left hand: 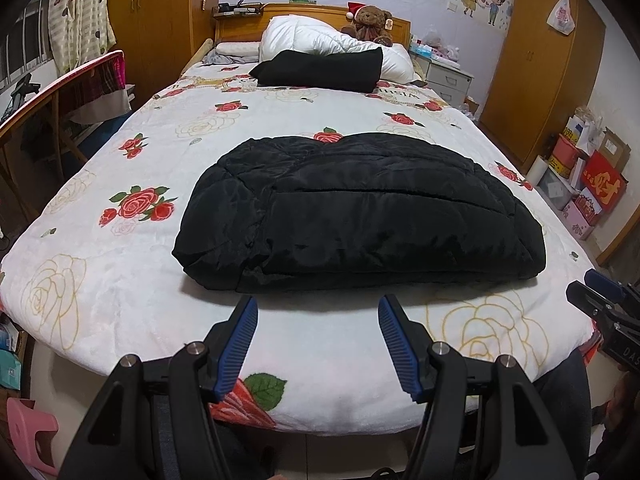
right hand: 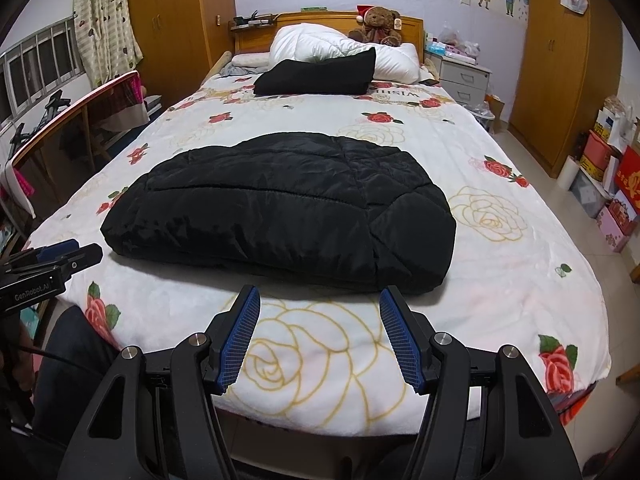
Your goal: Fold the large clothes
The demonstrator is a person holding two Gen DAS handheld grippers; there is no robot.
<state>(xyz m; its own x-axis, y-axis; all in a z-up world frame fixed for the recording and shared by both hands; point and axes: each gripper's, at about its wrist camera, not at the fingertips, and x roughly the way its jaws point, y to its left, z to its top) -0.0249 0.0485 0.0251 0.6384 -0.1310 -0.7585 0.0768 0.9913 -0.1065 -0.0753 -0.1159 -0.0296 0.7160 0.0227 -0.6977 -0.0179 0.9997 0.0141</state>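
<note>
Lying folded into a thick, compact rectangle, the black quilted jacket point(left hand: 360, 212) rests on the near half of the bed point(left hand: 120, 280), its layered edge facing the foot of the bed. Beyond the jacket, toward the headboard, a second black garment point(left hand: 320, 69) sits already folded, leaning against a white duvet point(left hand: 320, 38); a teddy bear point(left hand: 372, 20) sits behind that. Short of the jacket, over the foot of the bed, the left tongs point(left hand: 318, 340) and the right tongs point(right hand: 318, 340) hover side by side, each with jaws parted and nothing between the blue pads, neither touching the jacket. Judged from this layout, folding of the jacket appears essentially complete: no sleeve or hem trails loose. What may remain is a final squaring of the bundle or moving it beside the second garment; no unfolded clothing is visible.
</note>
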